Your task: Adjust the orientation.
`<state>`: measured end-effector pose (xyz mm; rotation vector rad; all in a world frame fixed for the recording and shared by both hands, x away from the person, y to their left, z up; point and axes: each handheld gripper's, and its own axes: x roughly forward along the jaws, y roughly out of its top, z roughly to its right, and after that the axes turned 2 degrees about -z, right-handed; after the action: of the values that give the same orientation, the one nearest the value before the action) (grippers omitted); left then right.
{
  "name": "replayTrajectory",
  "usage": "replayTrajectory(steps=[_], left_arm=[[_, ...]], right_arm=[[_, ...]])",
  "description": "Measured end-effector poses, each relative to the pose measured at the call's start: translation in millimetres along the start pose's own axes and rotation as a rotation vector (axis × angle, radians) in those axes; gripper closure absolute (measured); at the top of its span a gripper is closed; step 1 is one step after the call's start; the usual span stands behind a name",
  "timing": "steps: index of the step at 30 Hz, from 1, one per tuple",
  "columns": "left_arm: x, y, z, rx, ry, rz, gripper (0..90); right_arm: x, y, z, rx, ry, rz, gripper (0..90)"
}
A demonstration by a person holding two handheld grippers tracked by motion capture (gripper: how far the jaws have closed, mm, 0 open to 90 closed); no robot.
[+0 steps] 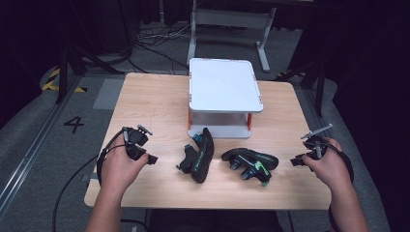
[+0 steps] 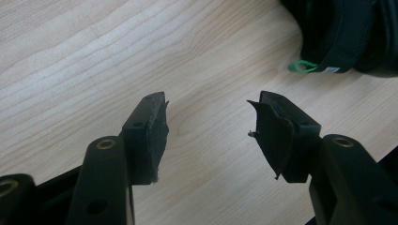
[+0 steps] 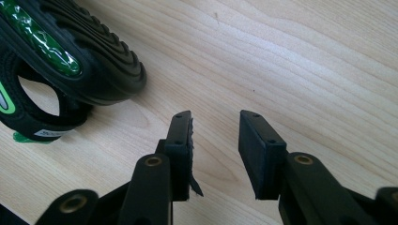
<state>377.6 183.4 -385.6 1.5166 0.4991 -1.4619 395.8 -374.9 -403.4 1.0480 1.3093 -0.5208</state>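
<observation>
Sandals (image 1: 227,162) between left gripper (image 1: 153,159), right gripper (image 1: 294,162)

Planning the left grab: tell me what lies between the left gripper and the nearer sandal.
Bare wood. In the high view only tabletop separates the left gripper from the left sandal; jaws open.

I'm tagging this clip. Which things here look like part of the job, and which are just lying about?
Likely the job (a guess, none stated):
- left sandal, on its side
- right sandal, on its side
- white two-tier rack
- left gripper and right gripper, open, empty

Just lying about:
- floor cables
- metal stand behind the table
</observation>
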Motion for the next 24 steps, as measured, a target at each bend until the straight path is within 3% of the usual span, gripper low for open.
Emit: replayTrajectory(steps=[2, 4, 11, 17, 21, 24], left_arm=[[-1.4, 2.7, 2.4, -0.001, -0.007, 0.005, 43.7], [-2.4, 7.6, 9.5, -0.016, -0.048, 0.006, 43.3], [2.9, 26.3, 27.7, 0.046, -0.088, -0.026, 43.5], [18.2, 44.9, 43.0, 0.082, -0.138, -0.058, 42.5], [30.1, 53.9, 47.7, 0.08, -0.183, -0.068, 42.2], [38.5, 59.5, 49.1, 0.072, -0.192, -0.074, 42.3]], right_arm=[[0.2, -1.4, -0.5, 0.0, -0.006, -0.001, 65.3], [0.0, -2.3, -1.1, 0.0, -0.01, -0.001, 65.2], [-2.2, -8.9, -3.3, 0.005, -0.03, -0.007, 64.6], [-2.6, -15.3, -6.1, 0.011, -0.042, -0.013, 63.7], [-3.6, -18.8, -7.9, 0.009, -0.056, -0.012, 63.6], [-3.9, -20.9, -8.6, 0.012, -0.06, -0.012, 63.5]])
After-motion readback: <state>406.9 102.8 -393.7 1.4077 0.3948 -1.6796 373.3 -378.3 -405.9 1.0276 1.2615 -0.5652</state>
